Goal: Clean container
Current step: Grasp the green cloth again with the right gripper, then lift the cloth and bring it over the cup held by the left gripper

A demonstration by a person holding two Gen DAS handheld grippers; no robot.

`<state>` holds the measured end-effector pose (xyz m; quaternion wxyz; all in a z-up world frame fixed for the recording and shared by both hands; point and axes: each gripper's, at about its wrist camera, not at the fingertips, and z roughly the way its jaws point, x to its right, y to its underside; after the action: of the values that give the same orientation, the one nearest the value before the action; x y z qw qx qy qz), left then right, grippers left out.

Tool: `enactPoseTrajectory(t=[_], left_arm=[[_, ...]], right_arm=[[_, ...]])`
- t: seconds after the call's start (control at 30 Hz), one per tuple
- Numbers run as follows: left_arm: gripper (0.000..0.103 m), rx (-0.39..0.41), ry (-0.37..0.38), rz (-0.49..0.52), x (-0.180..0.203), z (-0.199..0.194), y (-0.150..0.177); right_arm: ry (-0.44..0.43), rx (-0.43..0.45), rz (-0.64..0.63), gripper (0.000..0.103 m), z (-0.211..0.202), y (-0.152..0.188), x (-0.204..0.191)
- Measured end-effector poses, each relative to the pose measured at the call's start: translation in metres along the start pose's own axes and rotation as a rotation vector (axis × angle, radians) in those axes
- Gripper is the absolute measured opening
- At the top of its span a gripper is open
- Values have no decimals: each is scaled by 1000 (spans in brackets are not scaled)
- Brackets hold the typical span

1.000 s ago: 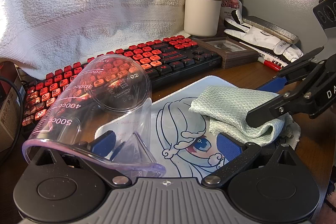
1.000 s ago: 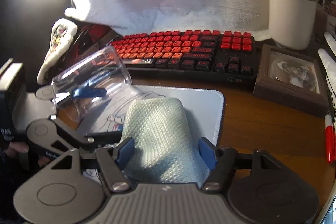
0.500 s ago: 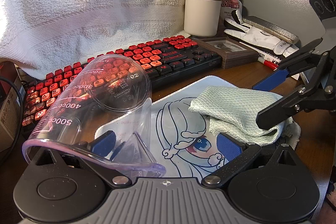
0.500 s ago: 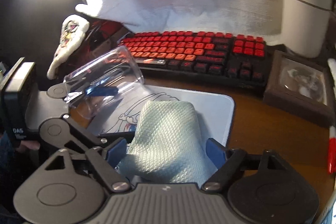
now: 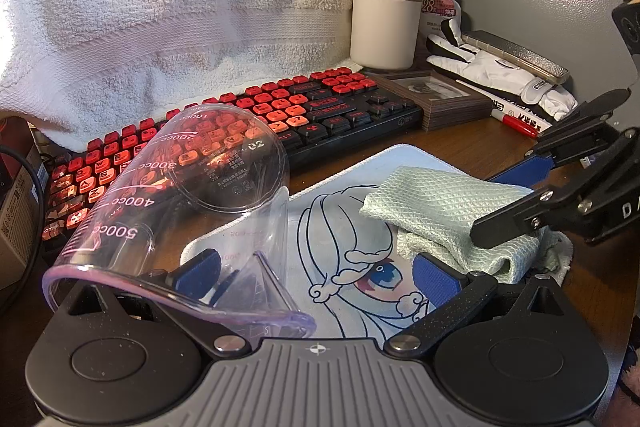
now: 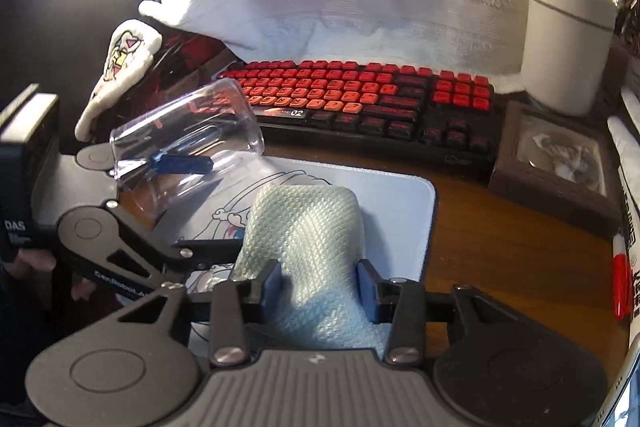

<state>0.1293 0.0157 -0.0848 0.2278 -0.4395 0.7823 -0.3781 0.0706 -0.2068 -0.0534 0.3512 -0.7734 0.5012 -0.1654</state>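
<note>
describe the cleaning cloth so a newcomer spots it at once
Start at the red-and-black keyboard along the back of the wooden desk, then drop to the pale blue cartoon-print mouse mat in front of it. On the mat lies the pale green waffle-textured cloth, its near end pinched by the right tool. It is the only folded fabric there; the neighbouring clear plastic measuring cup is see-through.

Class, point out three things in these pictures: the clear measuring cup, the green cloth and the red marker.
measuring cup (image 5: 132, 203), left wrist view, on its graduated side wall.
green cloth (image 6: 308, 227), right wrist view, on its upper woven face.
red marker (image 5: 516, 123), left wrist view, on its red cap.
</note>
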Motion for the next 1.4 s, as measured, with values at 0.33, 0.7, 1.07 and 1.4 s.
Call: enactPoseTrajectory(t=[0.33,0.7,1.07,1.4], left_arm=[[103,0,0,0,0,-1,0],[103,0,0,0,0,-2,0],[103,0,0,0,1,-1,0],[103,0,0,-1,1,-1,0]], right_arm=[[114,99,-31,15,-6,7,-19],[-33,302,174,13,-46,-33,13],[-417,354,195,13,-27,-87,-12],[-288,259,52,13,34,-95,-45]])
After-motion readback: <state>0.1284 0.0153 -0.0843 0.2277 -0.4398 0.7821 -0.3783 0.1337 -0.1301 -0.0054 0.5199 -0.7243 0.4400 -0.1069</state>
